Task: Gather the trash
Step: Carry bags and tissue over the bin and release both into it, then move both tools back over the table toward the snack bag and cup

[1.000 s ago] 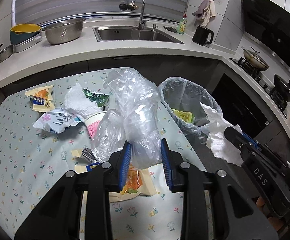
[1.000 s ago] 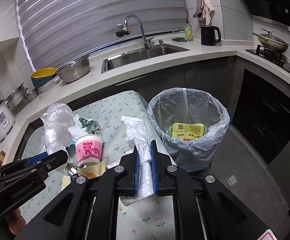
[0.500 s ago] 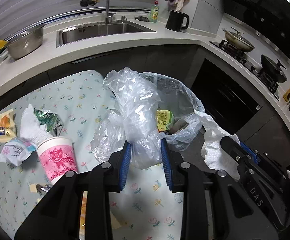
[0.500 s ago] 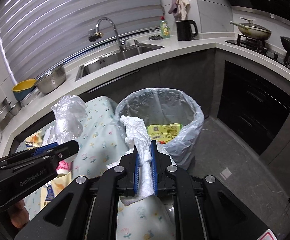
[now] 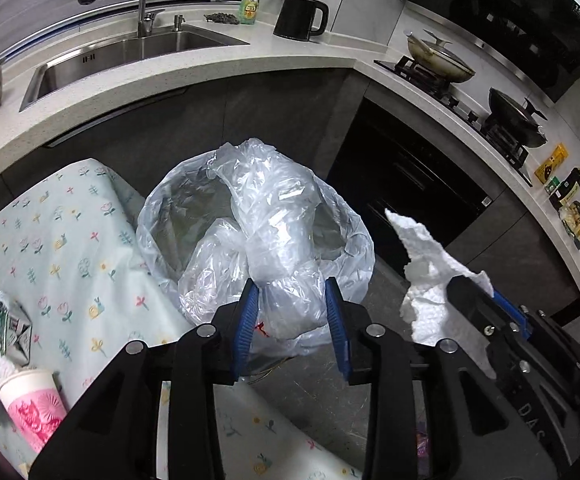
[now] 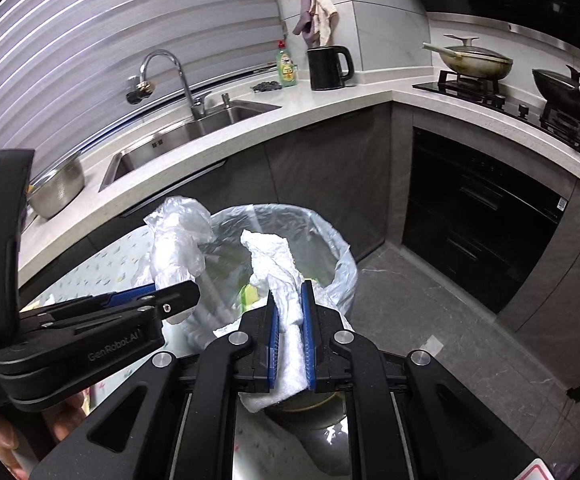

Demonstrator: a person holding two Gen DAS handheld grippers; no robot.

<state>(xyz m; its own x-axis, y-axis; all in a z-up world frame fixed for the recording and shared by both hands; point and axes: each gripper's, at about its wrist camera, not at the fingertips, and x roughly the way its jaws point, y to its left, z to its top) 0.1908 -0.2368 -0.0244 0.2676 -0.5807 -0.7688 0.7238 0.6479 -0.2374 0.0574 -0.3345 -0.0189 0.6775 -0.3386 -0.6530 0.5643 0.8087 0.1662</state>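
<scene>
Left gripper [image 5: 292,322] is clamped on clear plastic bag [image 5: 273,216], right gripper [image 6: 288,330] on paper towel [image 6: 275,264]; both are held at frame centre over bin [image 6: 340,248], presumably for dropping.

Clear crinkled plastic bag [image 5: 277,240] between blue-padded black left gripper [image 5: 292,320]; white paper towel [image 6: 277,272] in matching right gripper [image 6: 289,320]. Translucent bin liner [image 6: 340,256]. At 9 o'clock, pale mint tablecloth [image 5: 61,232] with small flowers; pink-and-white paper cup [image 5: 33,404] at 8 o'clock
</scene>
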